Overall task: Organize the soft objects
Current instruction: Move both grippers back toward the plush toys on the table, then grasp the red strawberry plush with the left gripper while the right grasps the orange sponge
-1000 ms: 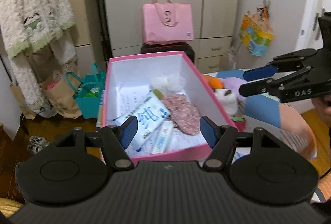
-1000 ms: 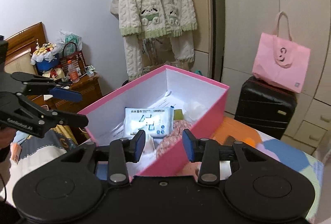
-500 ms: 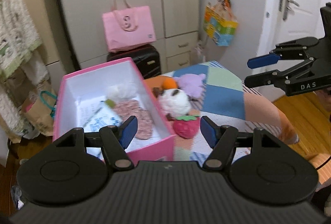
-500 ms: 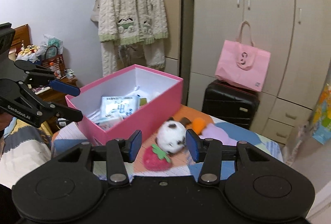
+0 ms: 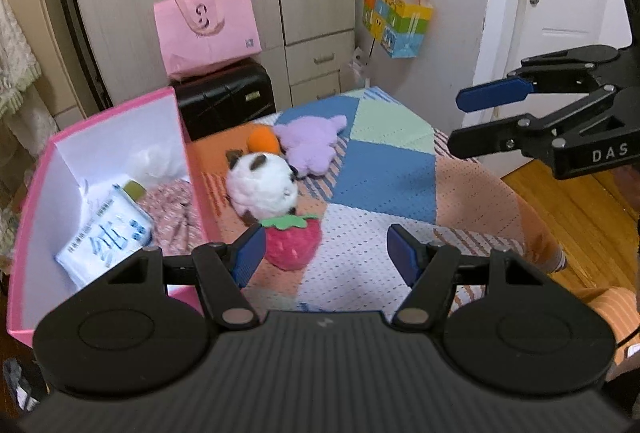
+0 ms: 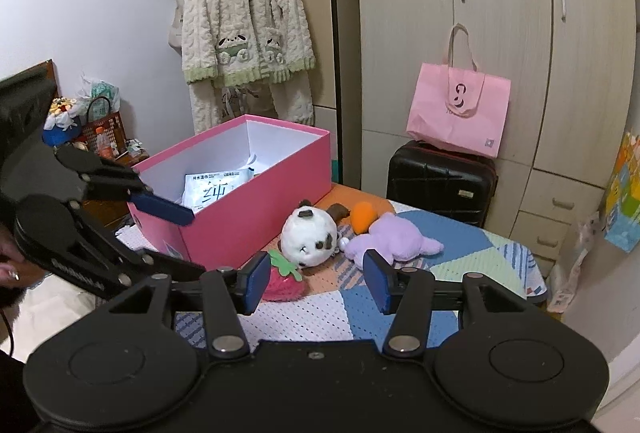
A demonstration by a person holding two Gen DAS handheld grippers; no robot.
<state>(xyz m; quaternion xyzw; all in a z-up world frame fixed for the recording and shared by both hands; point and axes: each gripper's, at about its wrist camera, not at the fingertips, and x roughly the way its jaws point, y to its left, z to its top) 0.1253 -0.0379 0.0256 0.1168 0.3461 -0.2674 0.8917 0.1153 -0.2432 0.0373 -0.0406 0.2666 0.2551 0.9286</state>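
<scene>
Four soft toys lie on the patchwork worktop point(image 5: 384, 169) just beside the pink box point(image 6: 256, 221): strawberry point(image 5: 294, 241), panda point(image 5: 262, 185), carrot point(image 6: 362, 215), purple plush point(image 6: 394, 239). Left gripper point(image 5: 324, 253) and right gripper point(image 6: 316, 279) hover above, both spread and holding nothing.

Both wrist views look down, sharing the pink box point(image 5: 182, 137) point(image 6: 256, 221) (nearby).

Even, fairly bright indoor light, seemingly from overhead; shadows are soft. Fisheye bends the wardrobe doors point(image 6: 500, 13) at the edges; left view slightly motion-blurred.
</scene>
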